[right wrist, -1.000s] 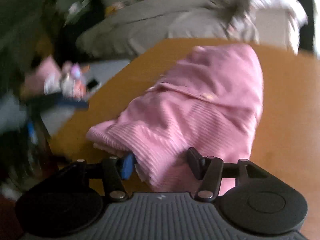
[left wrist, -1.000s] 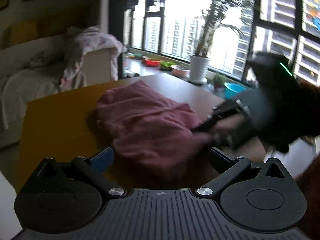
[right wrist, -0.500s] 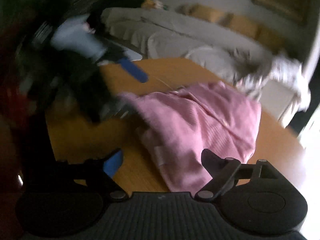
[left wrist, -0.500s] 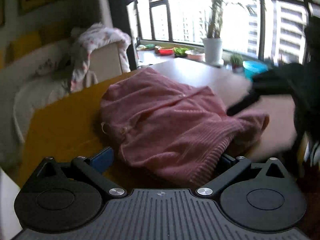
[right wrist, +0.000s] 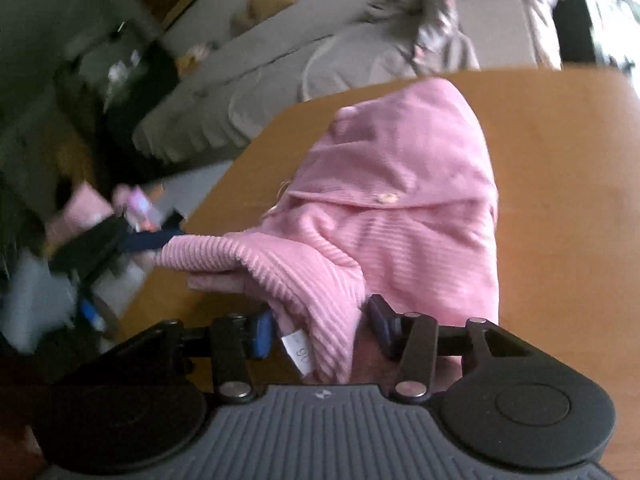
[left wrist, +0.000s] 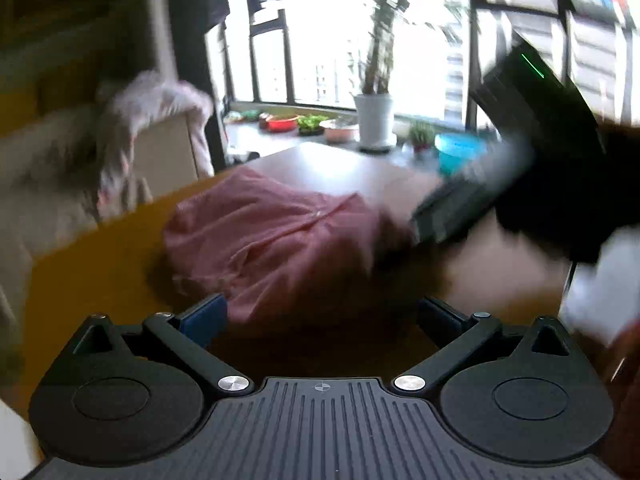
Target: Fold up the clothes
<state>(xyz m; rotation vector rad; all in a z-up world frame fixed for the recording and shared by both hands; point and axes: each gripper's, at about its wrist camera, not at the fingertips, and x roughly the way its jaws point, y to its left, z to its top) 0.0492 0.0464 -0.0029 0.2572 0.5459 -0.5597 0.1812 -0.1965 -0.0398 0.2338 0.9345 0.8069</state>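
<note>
A pink ribbed knit garment lies bunched on the wooden table. My left gripper is open, its fingers wide apart just short of the garment's near edge. In the right wrist view the garment has a ribbed fold with a white label between my right gripper's fingers. My right gripper stands narrow around that fold; the frames do not show whether it pinches it. It also shows blurred in the left wrist view, at the garment's far right edge. The left gripper's blue finger shows beside the ribbed fold.
A sofa with draped laundry stands past the table. A windowsill holds a white plant pot, bowls and a blue basin. Clutter lies on the floor to the left.
My right gripper has swung back onto the garment's edge and narrowed around a ribbed fold. The left gripper stays open at the near edge; the garment looks more bunched.
</note>
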